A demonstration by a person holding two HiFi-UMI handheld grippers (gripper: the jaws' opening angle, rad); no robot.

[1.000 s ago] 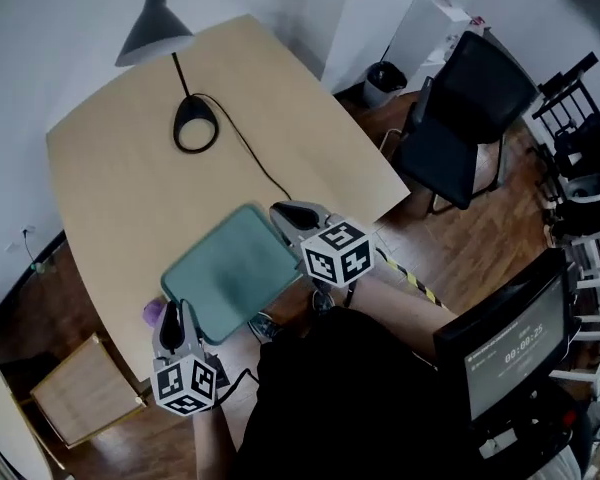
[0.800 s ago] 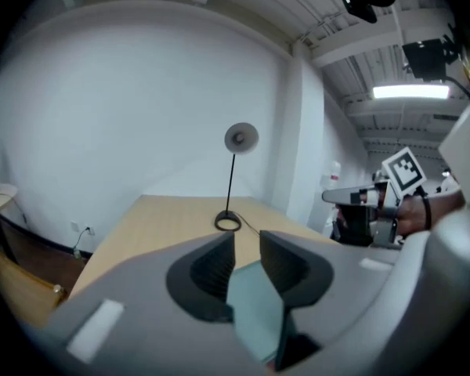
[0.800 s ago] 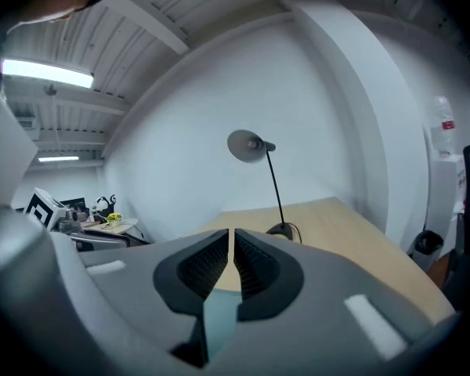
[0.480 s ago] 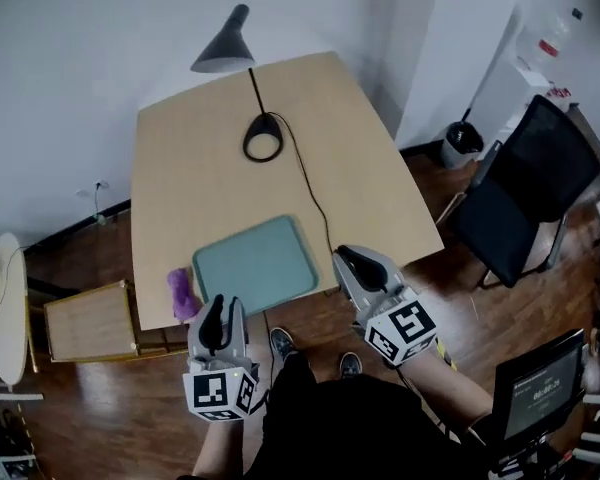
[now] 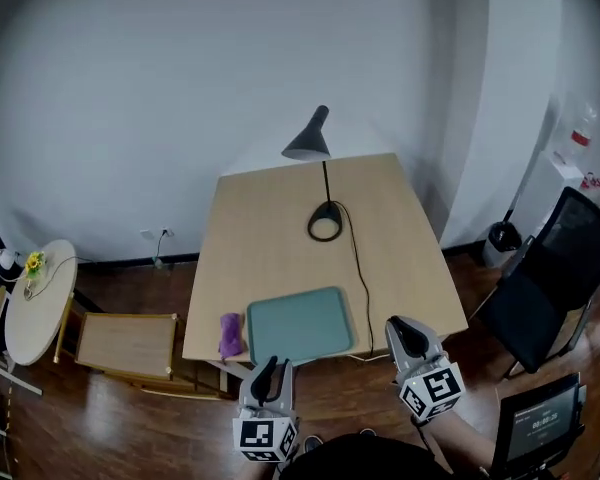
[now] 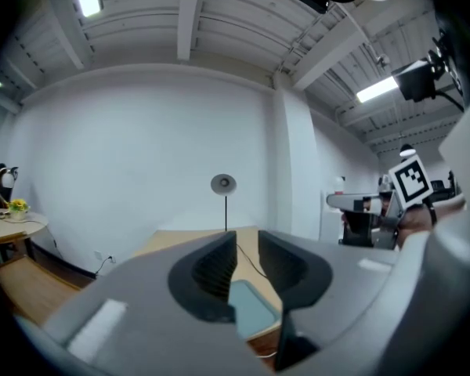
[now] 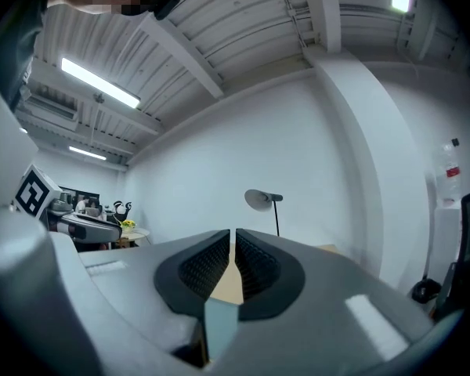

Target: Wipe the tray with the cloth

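Tray: the teal tray (image 5: pixel 300 325) lies flat on the table (image 5: pixel 270 218), against its near edge and a little right of the middle
Cloth: the purple cloth (image 5: pixel 230 335) sits bunched at the table's near left corner, just left of the tray; I cannot tell whether the two touch
My left jaws: my left gripper (image 5: pixel 270 367) hangs off the table on the near side, in front of the tray's left end and apart from it; the jaws stand apart with nothing between them, and they have just been closing
My right jaws: my right gripper (image 5: pixel 400 326) hangs off the near right corner of the table, right of the tray; only a thin slit shows between the jaws, with nothing in it
On the table: a black lamp (image 5: pixel 325 226) stands on the far half, and its cable (image 5: pixel 360 278) runs down the tray's right side to the near edge
Before the table: wooden floor (image 5: pixel 180 418) lies between my jaws and the near edge
To the left: a low wooden stool (image 5: pixel 125 343) stands close to the cloth's corner, with a round side table (image 5: pixel 40 318) bearing yellow flowers (image 5: pixel 34 263) beyond it
To the right: a black chair (image 5: pixel 560 278), a bin (image 5: pixel 502 236) by the wall, and a monitor (image 5: pixel 542 423) nearest me
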